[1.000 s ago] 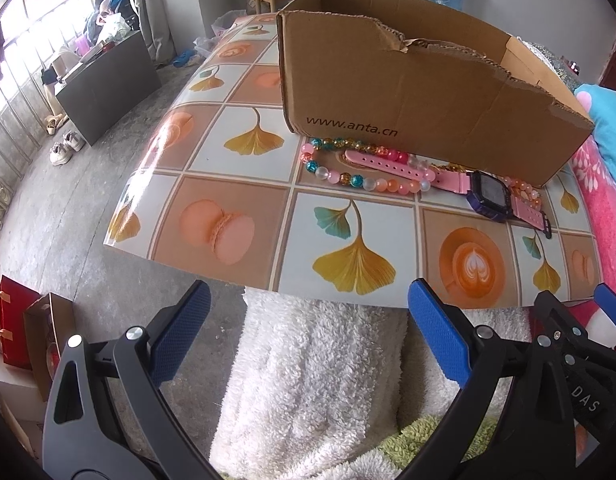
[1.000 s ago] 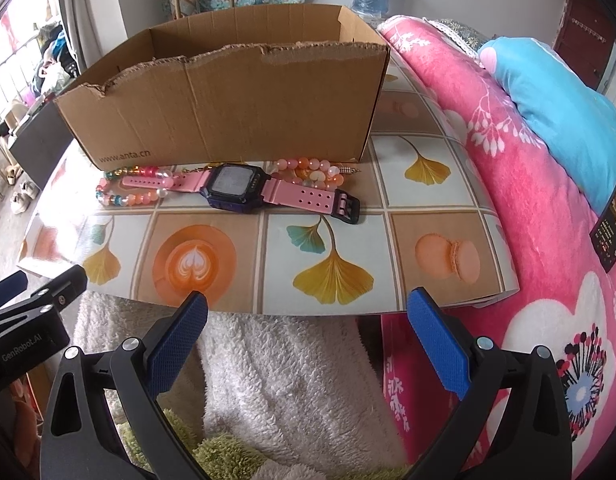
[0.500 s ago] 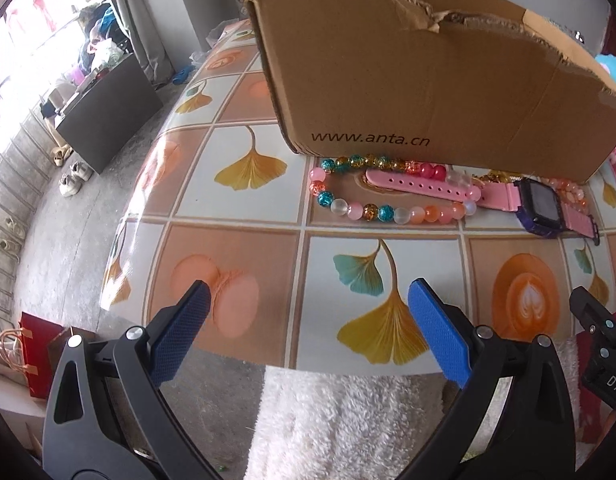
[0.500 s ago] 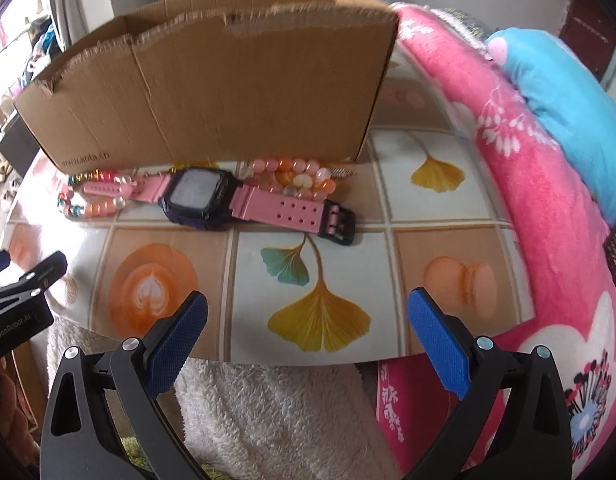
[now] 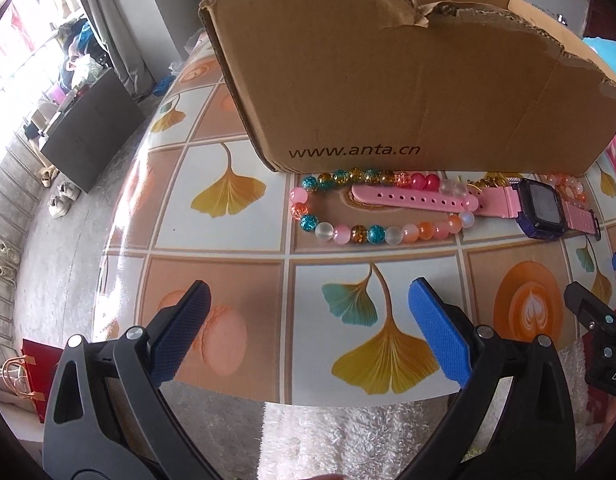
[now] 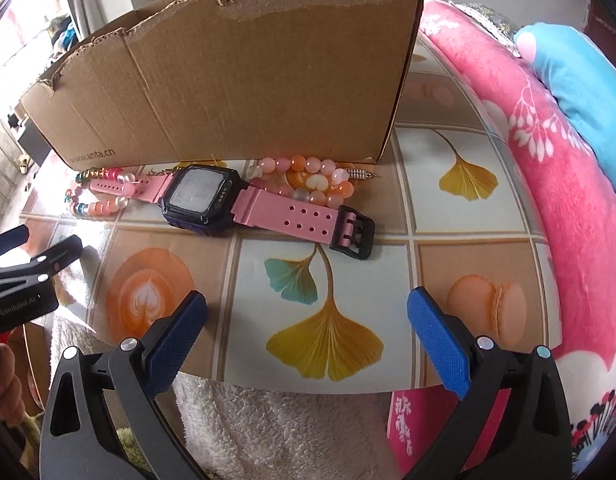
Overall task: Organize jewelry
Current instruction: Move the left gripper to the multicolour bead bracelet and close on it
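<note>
I am viewing a table (image 5: pixel 244 240) covered in a glossy cloth printed with ginkgo leaves, and it is carrying all the task items. A cardboard box (image 5: pixel 387 80), printed "www.anta.cn", is standing open-topped on the far half of the table. A pink floral blanket (image 6: pixel 547 200) is lying along the table's right edge.

I am holding the left gripper (image 5: pixel 308 320) over the near edge, its fingers spread wide and gripping nothing. I am holding the right gripper (image 6: pixel 308 320) the same way, wide apart and empty, to the right of the left one.

A pink-strapped watch (image 6: pixel 200 196) is lying flat just in front of the box. A multicoloured bead bracelet (image 5: pixel 347 232) is lying around the strap's left end. An orange-and-pink bead bracelet (image 6: pixel 308 168) is sitting between the watch and the box, touching the strap.
</note>
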